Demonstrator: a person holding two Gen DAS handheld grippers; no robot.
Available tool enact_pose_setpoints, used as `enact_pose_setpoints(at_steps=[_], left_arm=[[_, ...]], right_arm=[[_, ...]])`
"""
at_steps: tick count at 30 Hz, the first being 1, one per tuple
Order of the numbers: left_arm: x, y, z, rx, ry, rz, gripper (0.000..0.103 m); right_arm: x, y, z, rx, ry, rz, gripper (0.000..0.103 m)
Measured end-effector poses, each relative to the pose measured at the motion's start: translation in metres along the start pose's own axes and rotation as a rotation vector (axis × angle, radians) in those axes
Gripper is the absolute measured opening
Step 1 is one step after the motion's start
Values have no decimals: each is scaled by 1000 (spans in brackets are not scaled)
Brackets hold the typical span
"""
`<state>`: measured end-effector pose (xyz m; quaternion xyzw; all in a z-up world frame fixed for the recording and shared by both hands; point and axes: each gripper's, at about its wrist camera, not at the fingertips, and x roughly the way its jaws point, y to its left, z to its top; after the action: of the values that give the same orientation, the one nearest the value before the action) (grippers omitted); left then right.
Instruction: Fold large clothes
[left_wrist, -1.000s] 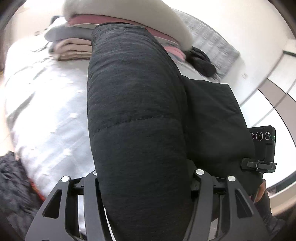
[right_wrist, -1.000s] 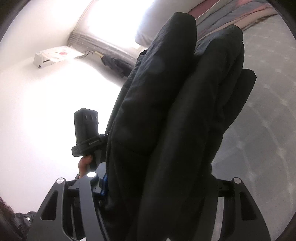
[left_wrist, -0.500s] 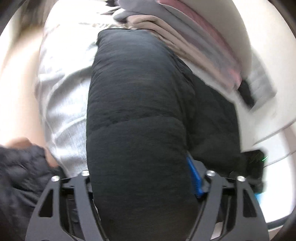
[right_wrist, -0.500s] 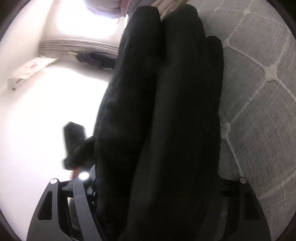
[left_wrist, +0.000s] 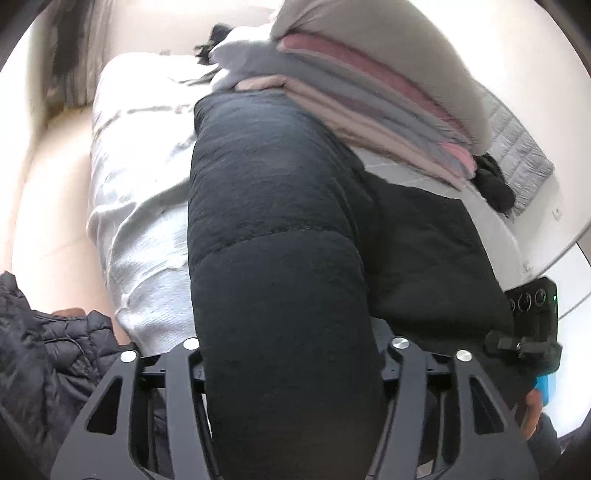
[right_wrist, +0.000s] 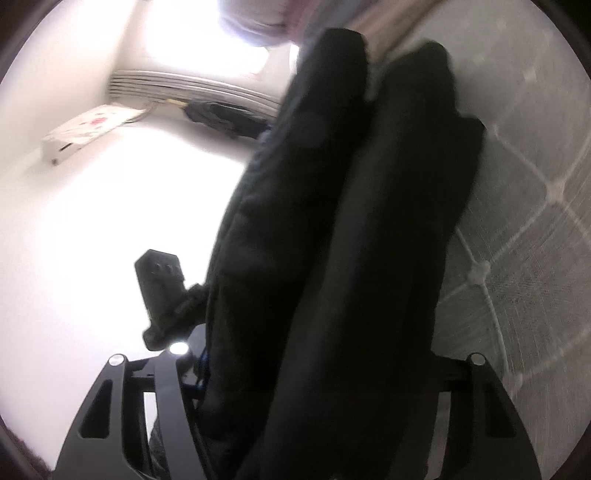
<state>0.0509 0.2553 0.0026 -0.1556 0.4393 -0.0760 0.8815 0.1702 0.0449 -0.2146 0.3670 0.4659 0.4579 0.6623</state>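
Note:
A black padded jacket (left_wrist: 280, 236), folded into a thick bundle, fills the middle of both views. My left gripper (left_wrist: 291, 369) is shut on one end of the jacket; the fabric bulges between its fingers and hides the tips. My right gripper (right_wrist: 306, 387) is shut on the other end of the jacket (right_wrist: 354, 229), gripping several folded layers. The far end of the bundle sits against a stack of folded clothes (left_wrist: 376, 96) on the bed (left_wrist: 140, 192). The other gripper's body (left_wrist: 532, 317) shows at the right of the left wrist view.
The stack of folded pink, grey and beige clothes sits on the pale grey bedspread (right_wrist: 535, 229). A dark garment (left_wrist: 491, 181) and a grey quilted item (left_wrist: 517, 147) lie farther back. A dark puffer sleeve (left_wrist: 44, 354) is at lower left. White walls and an air conditioner (right_wrist: 85, 133) are beyond.
Both grippers have carried the folded jacket forward and down toward the bed. Its far end now reaches the base of the clothes stack. The grips have not changed.

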Motion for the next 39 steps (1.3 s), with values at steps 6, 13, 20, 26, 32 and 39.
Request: enact_pose_setpoints(at_steps=[6, 13, 20, 26, 32, 39], left_arm=[[-34, -84, -6, 94, -66, -158, 51], [16, -222, -33, 134, 46, -364, 52], [131, -290, -114, 80, 269, -296, 86], [106, -289, -102, 140, 243, -228, 86], [45, -299, -115, 268, 108, -108, 86], [-22, -322, -124, 407, -69, -19, 87]], right_arm=[[-111, 32, -16, -87, -84, -17, 65], [-261, 15, -63, -46, -197, -187, 66], [-341, -138, -134, 339, -170, -330, 83], [-367, -118, -144, 257, -253, -323, 82], [-400, -53, -140, 45, -417, -526, 82], [-389, 14, -145, -178, -474, -554, 92]])
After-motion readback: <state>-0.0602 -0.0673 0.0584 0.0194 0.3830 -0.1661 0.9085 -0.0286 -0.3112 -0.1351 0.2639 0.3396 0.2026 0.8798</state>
